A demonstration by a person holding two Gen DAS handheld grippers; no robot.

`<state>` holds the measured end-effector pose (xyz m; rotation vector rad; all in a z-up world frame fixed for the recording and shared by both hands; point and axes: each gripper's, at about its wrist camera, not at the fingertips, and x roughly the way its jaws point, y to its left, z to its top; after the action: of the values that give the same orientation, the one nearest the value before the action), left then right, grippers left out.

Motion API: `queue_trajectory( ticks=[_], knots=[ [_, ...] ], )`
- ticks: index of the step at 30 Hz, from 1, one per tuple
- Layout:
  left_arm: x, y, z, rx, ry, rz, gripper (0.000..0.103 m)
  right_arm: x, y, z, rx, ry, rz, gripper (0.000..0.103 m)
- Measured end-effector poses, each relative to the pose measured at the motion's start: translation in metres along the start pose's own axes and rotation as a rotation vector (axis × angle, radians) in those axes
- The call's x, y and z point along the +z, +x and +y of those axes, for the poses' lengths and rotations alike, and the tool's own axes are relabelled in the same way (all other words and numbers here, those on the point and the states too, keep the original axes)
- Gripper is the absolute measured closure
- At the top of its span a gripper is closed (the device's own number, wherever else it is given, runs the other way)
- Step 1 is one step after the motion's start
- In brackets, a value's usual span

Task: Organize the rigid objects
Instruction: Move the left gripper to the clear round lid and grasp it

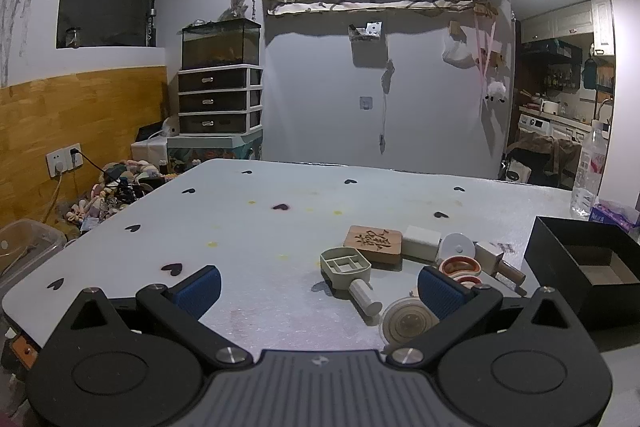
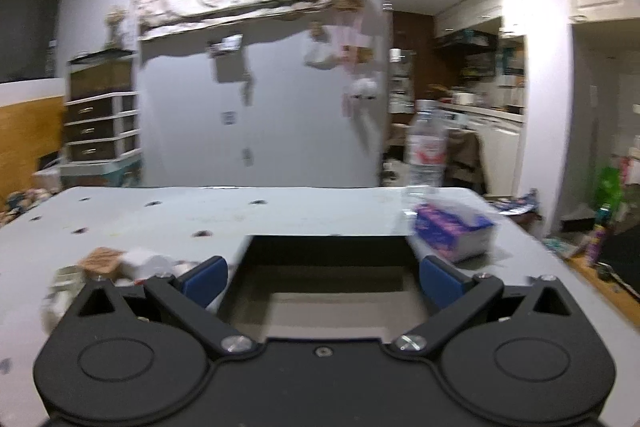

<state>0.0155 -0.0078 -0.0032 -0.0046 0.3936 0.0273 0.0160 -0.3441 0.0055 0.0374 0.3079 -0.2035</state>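
Note:
A cluster of small rigid objects lies on the pale table (image 1: 256, 227): a carved wooden block (image 1: 373, 242), a white box (image 1: 420, 242), a beige mould with a handle (image 1: 349, 269), a round clear disc (image 1: 406, 323), orange-rimmed rings (image 1: 460, 265) and a wooden stamp (image 1: 498, 261). An open black box (image 1: 584, 267) stands to their right. My left gripper (image 1: 318, 291) is open, low over the table, its right finger beside the disc. My right gripper (image 2: 322, 281) is open above the black box (image 2: 328, 267), nothing between its fingers. The right wrist view is blurred.
A clear water bottle (image 2: 426, 151) and a purple tissue pack (image 2: 452, 227) sit at the table's far right. Black heart stickers dot the table top. A drawer unit with a tank (image 1: 220, 83) and a heap of soft toys (image 1: 116, 187) lie beyond the left edge.

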Motion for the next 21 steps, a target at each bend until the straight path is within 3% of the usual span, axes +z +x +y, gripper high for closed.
queue_trajectory(
  ticks=[3, 11, 19, 21],
  knots=[
    [-0.003, 0.003, -0.004, -0.001, 0.010, 0.009, 0.000, -0.003, 0.007, -0.025, -0.071, 0.026, 0.001, 0.000],
    [-0.014, 0.020, -0.014, -0.040, 0.029, 0.060, 0.000, -0.014, 0.031, -0.066, -0.153, 0.058, 0.079, 0.002],
    [-0.021, 0.048, -0.025, -0.095, 0.003, 0.135, 0.000, -0.010, 0.067, -0.079, -0.047, 0.064, 0.199, 0.048],
    [-0.022, 0.055, -0.027, -0.114, -0.009, 0.150, 0.000, -0.011, 0.075, -0.080, -0.027, 0.065, 0.233, 0.055]
  ],
)
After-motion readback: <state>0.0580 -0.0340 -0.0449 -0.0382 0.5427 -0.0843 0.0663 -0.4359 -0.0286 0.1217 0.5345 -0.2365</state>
